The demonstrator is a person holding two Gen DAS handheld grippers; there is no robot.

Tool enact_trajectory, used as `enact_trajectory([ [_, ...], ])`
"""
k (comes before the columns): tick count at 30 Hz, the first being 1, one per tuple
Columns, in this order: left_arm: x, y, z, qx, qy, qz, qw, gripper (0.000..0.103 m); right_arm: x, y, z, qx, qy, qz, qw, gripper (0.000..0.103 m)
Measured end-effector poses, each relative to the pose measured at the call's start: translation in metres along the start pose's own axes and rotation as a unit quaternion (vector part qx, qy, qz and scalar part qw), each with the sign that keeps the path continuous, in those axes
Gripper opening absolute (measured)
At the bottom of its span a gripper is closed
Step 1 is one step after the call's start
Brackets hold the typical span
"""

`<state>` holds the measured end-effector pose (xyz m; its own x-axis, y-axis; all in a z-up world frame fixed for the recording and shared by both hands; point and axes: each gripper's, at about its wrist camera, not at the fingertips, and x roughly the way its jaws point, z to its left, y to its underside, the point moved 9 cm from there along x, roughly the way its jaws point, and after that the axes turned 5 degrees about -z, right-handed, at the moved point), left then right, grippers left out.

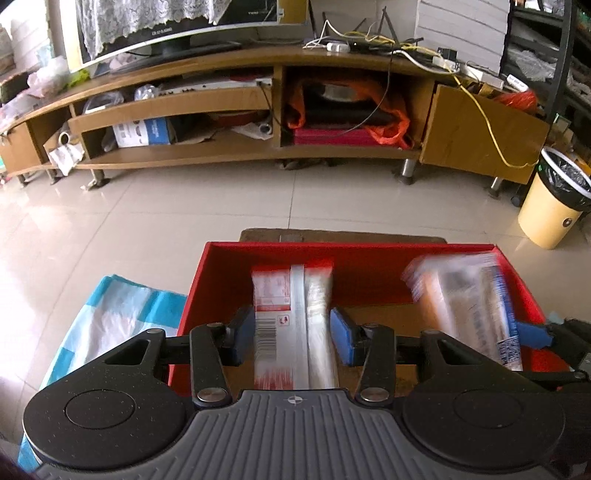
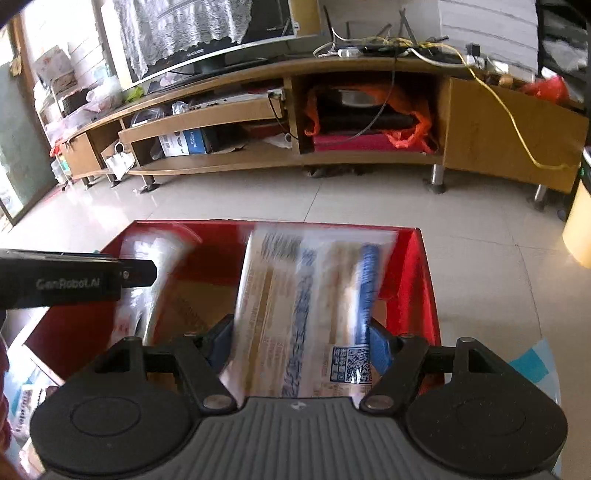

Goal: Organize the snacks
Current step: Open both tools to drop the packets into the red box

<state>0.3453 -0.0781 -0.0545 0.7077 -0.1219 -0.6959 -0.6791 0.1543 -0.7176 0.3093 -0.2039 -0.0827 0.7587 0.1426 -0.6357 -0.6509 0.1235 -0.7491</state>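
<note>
My left gripper (image 1: 291,336) is clamped on a red-and-white packet (image 1: 284,317), and my right gripper (image 2: 301,343) grips a wider blue-and-orange packet (image 2: 306,295). I see both packets held over the open red box (image 1: 229,266), side by side, blurred. The box sits beside a blue-checked cloth (image 1: 118,310). Beyond lie tiled floor (image 1: 258,199), then a TV stand (image 1: 236,96) and bin (image 1: 554,206).

A long, cluttered wooden TV stand (image 1: 258,147) stands on a glossy pale tiled floor (image 1: 258,199), a lace-draped television (image 1: 166,26) on top.
</note>
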Motion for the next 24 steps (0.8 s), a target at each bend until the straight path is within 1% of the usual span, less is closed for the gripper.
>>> enact_trajectory([
  [1,0.001,0.001,0.001,0.000,-0.001,0.001,1.0000,0.054,0.001,0.001,0.002,-0.006,0.000,0.002,1.000,0.070],
  [3,0.002,0.002,0.003,-0.003,-0.001,0.005,1.0000,0.055,0.003,0.003,0.006,-0.017,-0.005,0.015,1.000,0.075],
  [4,0.002,0.003,0.004,-0.004,-0.002,0.006,1.0000,0.055,0.002,0.003,0.008,-0.020,-0.006,0.011,1.000,0.075],
  [6,0.001,0.003,0.006,-0.006,-0.003,0.006,1.0000,0.061,0.000,0.002,0.008,-0.019,-0.004,0.005,1.000,0.075],
  [12,-0.014,0.006,0.010,-0.006,0.000,0.004,1.0000,0.067,-0.018,-0.009,0.005,-0.003,0.003,-0.020,1.000,0.075],
  [18,-0.035,0.006,0.008,-0.004,0.003,-0.006,1.0000,0.070,-0.041,-0.019,0.011,-0.003,0.003,-0.035,0.999,0.076],
  [24,-0.055,0.014,0.004,-0.003,0.009,-0.010,0.9999,0.071,-0.065,-0.020,0.020,-0.012,0.003,-0.040,0.999,0.076],
])
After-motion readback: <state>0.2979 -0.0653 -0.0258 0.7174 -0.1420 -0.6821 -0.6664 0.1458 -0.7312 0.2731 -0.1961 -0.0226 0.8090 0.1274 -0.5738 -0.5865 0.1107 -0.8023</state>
